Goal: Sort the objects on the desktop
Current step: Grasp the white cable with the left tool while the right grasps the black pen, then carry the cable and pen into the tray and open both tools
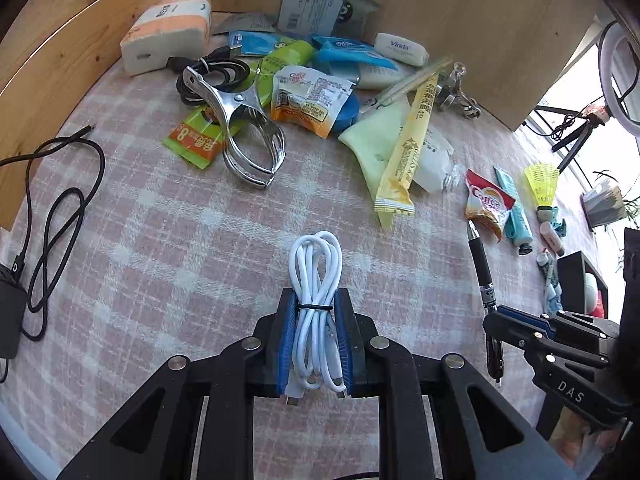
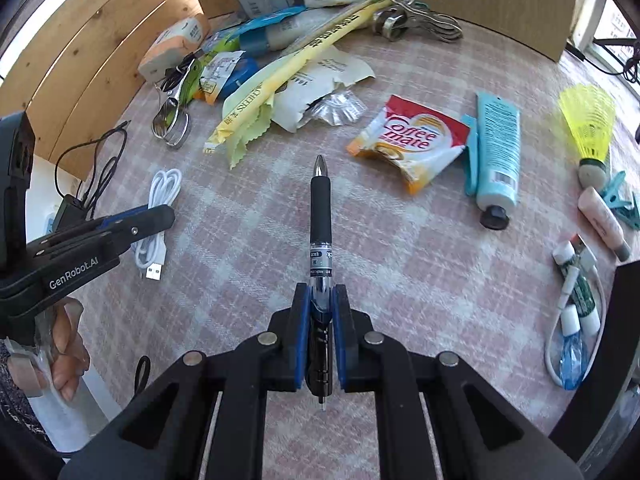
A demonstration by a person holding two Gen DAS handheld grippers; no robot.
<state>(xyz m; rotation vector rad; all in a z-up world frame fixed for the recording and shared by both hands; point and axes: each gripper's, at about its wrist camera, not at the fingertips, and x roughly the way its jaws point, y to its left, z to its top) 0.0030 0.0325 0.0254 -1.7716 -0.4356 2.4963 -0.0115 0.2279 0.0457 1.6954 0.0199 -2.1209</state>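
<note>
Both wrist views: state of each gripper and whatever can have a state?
left gripper: shut on white cable
white cable: coiled, tied with a black band
right gripper: shut on black pen
black pen: tip pointing away from the camera
blue tube: capped, lying flat
Coffee-mate sachet: lying flat

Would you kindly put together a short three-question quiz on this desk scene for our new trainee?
1. True or false: the left claw is shut on a black pen.
2. Multiple choice: the right claw holds A) a blue tube, B) a black pen, C) a shuttlecock.
3. Fill in: the bundled white USB cable is tied round its middle with a thin ____ band.

Key:
1. False; it grips the white USB cable.
2. B.
3. Black.
</note>
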